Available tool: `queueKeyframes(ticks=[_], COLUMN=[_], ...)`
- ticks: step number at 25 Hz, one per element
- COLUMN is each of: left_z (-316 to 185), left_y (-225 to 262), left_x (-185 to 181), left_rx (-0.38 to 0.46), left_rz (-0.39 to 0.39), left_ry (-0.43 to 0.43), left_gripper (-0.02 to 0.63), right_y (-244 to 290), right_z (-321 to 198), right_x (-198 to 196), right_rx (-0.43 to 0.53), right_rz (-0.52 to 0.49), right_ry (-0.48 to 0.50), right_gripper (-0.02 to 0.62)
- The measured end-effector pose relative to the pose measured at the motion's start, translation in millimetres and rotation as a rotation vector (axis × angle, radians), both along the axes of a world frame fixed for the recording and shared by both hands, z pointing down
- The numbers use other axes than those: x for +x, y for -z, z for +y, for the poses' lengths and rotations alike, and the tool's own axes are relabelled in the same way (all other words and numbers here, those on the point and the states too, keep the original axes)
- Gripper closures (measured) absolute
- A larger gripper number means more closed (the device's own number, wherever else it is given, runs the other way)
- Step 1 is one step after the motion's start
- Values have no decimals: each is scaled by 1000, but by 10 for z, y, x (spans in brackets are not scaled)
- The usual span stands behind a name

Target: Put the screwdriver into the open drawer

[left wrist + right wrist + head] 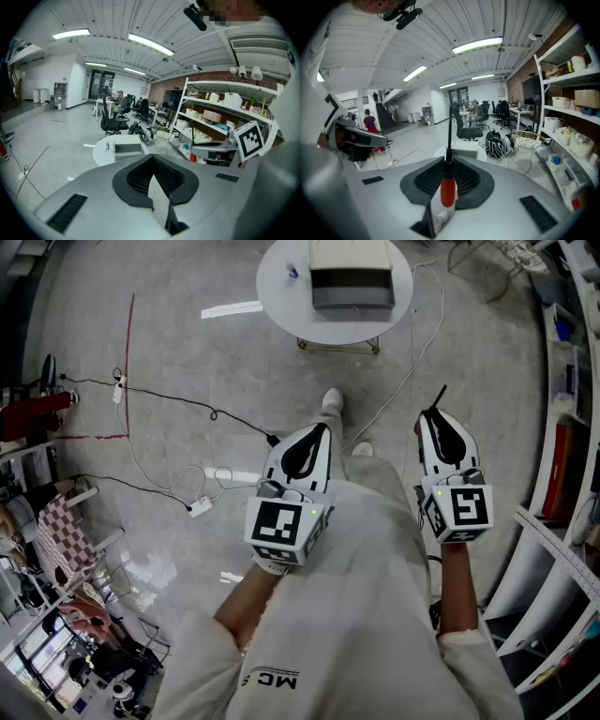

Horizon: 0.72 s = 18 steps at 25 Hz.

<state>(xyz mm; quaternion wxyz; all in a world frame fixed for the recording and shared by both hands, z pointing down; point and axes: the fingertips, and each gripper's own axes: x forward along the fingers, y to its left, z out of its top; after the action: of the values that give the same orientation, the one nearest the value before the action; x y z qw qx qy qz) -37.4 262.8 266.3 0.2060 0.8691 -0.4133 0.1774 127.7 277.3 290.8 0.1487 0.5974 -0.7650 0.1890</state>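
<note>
Holds two grippers out at waist height above pale clothing, marker cubes facing up. Carries nothing in the left gripper (316,433) (152,161), its jaws pressed together along their full length. Grips one screwdriver (438,397) (448,187) in the right gripper (433,418) (446,165), jaws closed on the red handle, the thin black shaft jutting forward past the jaw tips. Stands in two white shoes (333,399) on a glossy grey floor (187,352), with one red line marked across it and several black and white cables (159,399) trailing to one white power strip (200,507) at the left. Faces one round white counter (277,296) (101,152) (438,151) well ahead. Shows on that counter one small cabinet (349,254) (465,149) with a single grey drawer (352,289) (127,149) pulled open toward the person, plus one small blue item (292,271) just beside it at the left. Leaves the screwdriver well apart from the drawer, up in the right gripper. Takes in open white shelving (562,362) (220,112) (572,112) along the right side, stacked with boxes and bins.
</note>
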Motion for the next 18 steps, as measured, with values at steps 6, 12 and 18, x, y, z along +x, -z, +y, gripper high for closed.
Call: queueKeyframes(ticks=[6,12,18], left_z=[520,572,357], left_y=[-51,37,81], left_x=[140,36,-376], left_rx=[-28,-7,4], left_rz=[20,38,81], left_ry=[-98,-163,-148], left_gripper=[595,595,595], right_y=[-148,6,223], right_z=[915,914,654], right_x=[-63,-235,-603], right_rx=[-103,-66,-4], right_rz=[-51,-38,-58], right_ry=[-63,-85,-115], right_gripper=[482,482,482])
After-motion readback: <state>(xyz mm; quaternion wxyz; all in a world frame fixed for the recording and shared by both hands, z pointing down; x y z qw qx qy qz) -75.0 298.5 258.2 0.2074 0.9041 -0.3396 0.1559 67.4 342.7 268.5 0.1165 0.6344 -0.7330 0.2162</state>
